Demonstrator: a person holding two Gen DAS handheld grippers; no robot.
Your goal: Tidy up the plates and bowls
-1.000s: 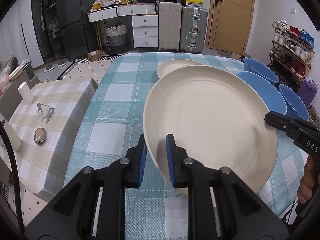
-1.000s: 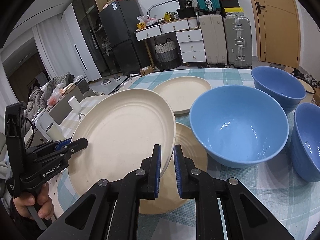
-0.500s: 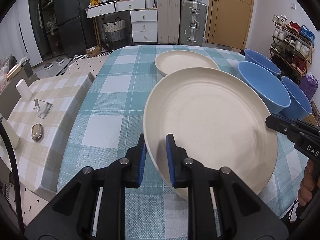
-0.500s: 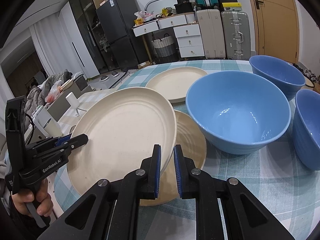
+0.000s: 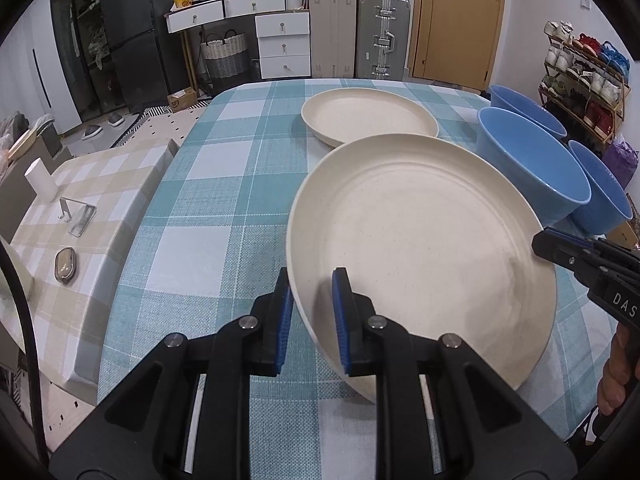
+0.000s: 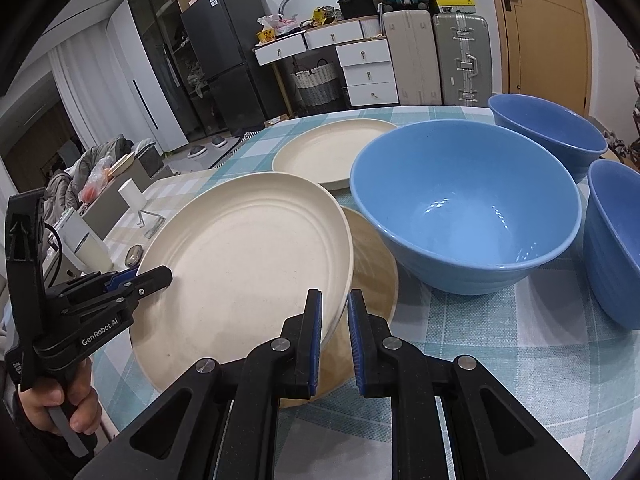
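Left wrist view: cream plate (image 5: 420,248) is pinched at its near rim by the left gripper (image 5: 310,300), jaws clamped on the edge. A second cream plate (image 5: 368,120) lies beyond the jaws on the checked tablecloth (image 5: 208,208); three blue bowls (image 5: 528,160) sit to their right.

Right wrist view: the opposite rim is pinched by the right gripper (image 6: 334,328). A tan plate (image 6: 374,256) is seen directly under the held plate, just past the jaws; the large blue bowl (image 6: 464,204) is ahead-right.

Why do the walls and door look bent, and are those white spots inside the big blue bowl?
Both wrist views use fisheye lenses, so the door bows and the corners go black. In the right wrist view, the spots in the blue bowl are glare from room lights. In both views, the cream plate looks sharp, not blurred.
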